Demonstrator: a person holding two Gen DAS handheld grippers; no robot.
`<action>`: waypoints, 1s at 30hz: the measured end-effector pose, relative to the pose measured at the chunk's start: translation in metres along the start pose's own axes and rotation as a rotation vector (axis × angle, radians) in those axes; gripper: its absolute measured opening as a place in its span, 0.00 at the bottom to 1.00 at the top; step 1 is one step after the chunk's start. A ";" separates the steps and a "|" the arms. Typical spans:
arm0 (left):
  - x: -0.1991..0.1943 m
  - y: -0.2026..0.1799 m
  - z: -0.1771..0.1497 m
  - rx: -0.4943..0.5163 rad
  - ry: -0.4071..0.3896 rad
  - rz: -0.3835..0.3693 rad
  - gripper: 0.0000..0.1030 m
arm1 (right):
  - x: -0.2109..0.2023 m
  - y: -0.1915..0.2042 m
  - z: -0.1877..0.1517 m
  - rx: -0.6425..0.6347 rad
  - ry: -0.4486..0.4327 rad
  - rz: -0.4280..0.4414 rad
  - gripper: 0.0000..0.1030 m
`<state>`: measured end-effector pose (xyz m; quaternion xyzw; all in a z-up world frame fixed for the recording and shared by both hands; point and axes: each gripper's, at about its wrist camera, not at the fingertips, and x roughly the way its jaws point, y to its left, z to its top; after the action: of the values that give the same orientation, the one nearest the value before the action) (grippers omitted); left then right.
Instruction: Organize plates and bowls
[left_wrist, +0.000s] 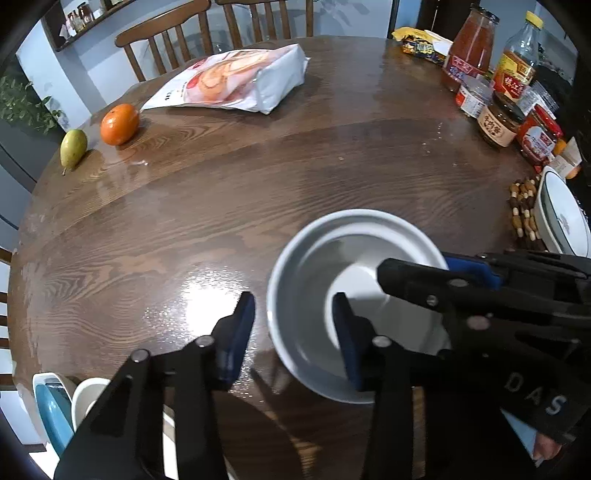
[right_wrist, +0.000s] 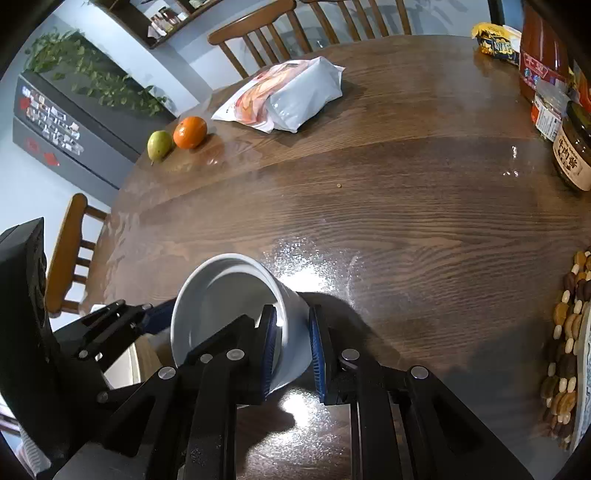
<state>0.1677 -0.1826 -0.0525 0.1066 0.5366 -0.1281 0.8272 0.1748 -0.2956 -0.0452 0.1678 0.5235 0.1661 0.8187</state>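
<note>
A white bowl (left_wrist: 314, 288) (right_wrist: 229, 295) is held tilted above the brown round table (left_wrist: 258, 206). My right gripper (right_wrist: 291, 347) is shut on the bowl's rim, one finger inside and one outside; it also shows in the left wrist view (left_wrist: 461, 273). My left gripper (left_wrist: 295, 332) is open, its jaws straddling the bowl's near wall, one pad inside and one outside, not closed on it. It shows at the left of the right wrist view (right_wrist: 147, 317). A white plate with a dark rim line (left_wrist: 561, 218) rests on a beaded trivet (left_wrist: 522, 210) at the right.
An orange (left_wrist: 120, 123), a pear (left_wrist: 73, 147) and a white food bag (left_wrist: 236, 79) lie at the far side. Sauce bottles and jars (left_wrist: 498, 85) crowd the right edge. A dish rack with blue and white dishes (left_wrist: 59, 406) sits below the table at lower left. Wooden chairs (left_wrist: 166, 40) stand behind.
</note>
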 end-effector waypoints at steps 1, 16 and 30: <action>0.000 -0.001 0.000 0.000 0.000 -0.005 0.33 | 0.000 0.001 0.000 -0.001 -0.001 -0.003 0.17; -0.003 -0.003 -0.002 -0.011 -0.020 -0.012 0.25 | 0.000 0.001 -0.002 -0.008 -0.020 -0.012 0.17; -0.006 -0.002 -0.007 -0.027 -0.051 -0.013 0.22 | -0.003 0.002 -0.005 -0.008 -0.042 -0.024 0.17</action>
<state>0.1587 -0.1816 -0.0498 0.0886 0.5175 -0.1288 0.8413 0.1686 -0.2948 -0.0439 0.1616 0.5076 0.1547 0.8321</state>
